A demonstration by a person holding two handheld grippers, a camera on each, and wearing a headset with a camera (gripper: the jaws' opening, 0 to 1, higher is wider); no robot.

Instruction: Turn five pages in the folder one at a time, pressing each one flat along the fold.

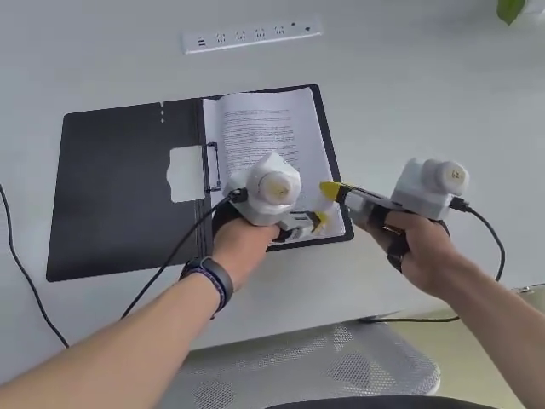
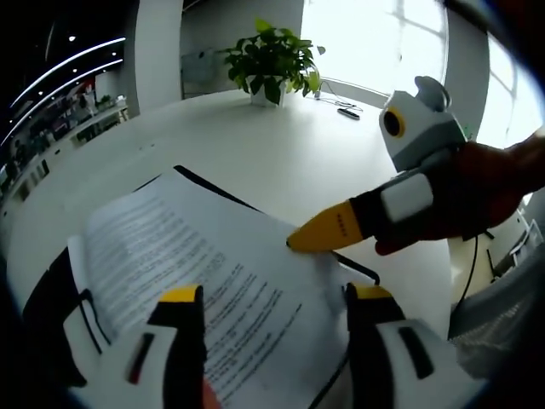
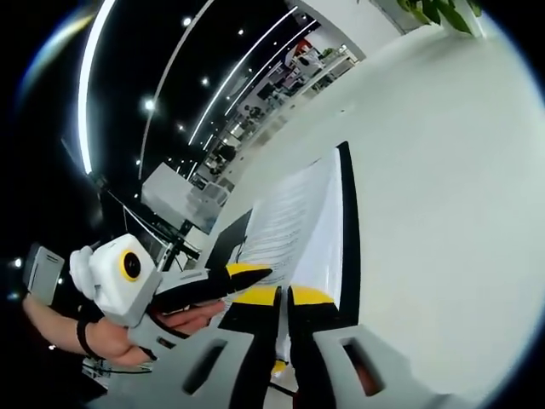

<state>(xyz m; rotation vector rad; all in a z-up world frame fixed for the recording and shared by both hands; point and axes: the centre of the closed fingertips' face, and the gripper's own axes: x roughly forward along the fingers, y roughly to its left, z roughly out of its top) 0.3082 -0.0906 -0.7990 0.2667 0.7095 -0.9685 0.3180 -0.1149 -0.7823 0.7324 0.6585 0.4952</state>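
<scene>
One folder (image 1: 119, 187) lay open on the table (image 1: 409, 85) | left gripper (image 2: 277, 294) hovered with jaws spread over the top page (image 1: 264, 128) | right gripper (image 3: 282, 296) had jaws closed, tip at that page's outer edge; sheet between them: could not tell | paper judged light, limp, easily creased – take one sheet at outer edge, away from fold

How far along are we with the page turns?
Done: the folder lies open, and no turned page shows on its black left side. In hand: the shut right gripper sits at the top page near its lower corner, with the open left gripper above it. Left: seemingly all five turns and presses.
</scene>
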